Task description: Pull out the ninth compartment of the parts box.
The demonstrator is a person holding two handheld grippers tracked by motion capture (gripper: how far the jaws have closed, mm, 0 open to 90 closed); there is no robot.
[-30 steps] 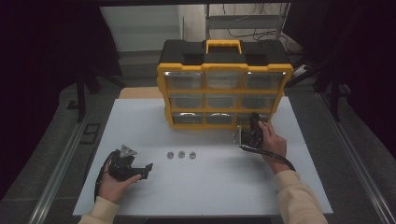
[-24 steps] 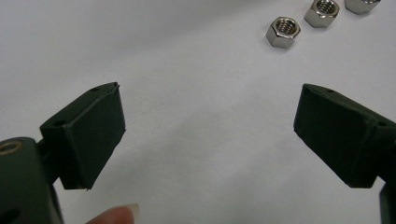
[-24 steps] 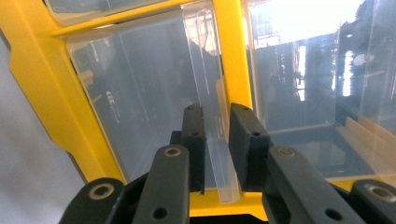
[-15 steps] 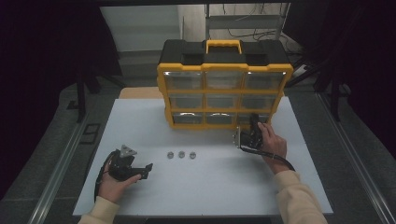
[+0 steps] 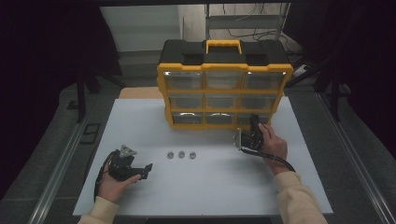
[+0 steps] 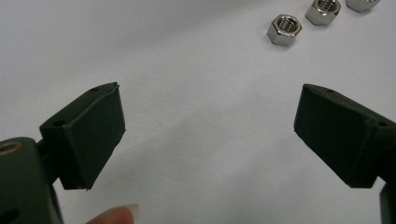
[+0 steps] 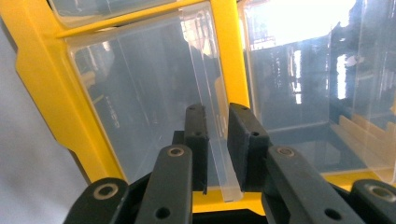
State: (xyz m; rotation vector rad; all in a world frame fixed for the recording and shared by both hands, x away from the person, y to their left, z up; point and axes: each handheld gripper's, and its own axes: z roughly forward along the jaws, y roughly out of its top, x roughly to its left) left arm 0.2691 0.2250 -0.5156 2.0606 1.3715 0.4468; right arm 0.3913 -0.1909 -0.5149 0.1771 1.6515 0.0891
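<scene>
Two sets of tongs at work: the right tongs (image 7: 217, 140) clench the upright clear pull tab (image 7: 219, 168) of the organizer's (image 5: 224, 84) bottom-right drawer (image 5: 256, 118), straight ahead, while the left tongs (image 6: 208, 135) rest released on the white counter (image 5: 210, 186), near three nuts (image 5: 181, 154).

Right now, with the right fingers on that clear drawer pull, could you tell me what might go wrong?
1. The right gripper pinches only the thin clear drawer pull; the fingers could slip off.
2. Pulling might drag or tip the upright organizer forward on the table.
3. The three loose nuts lie near the open left gripper and could roll if bumped.
</scene>
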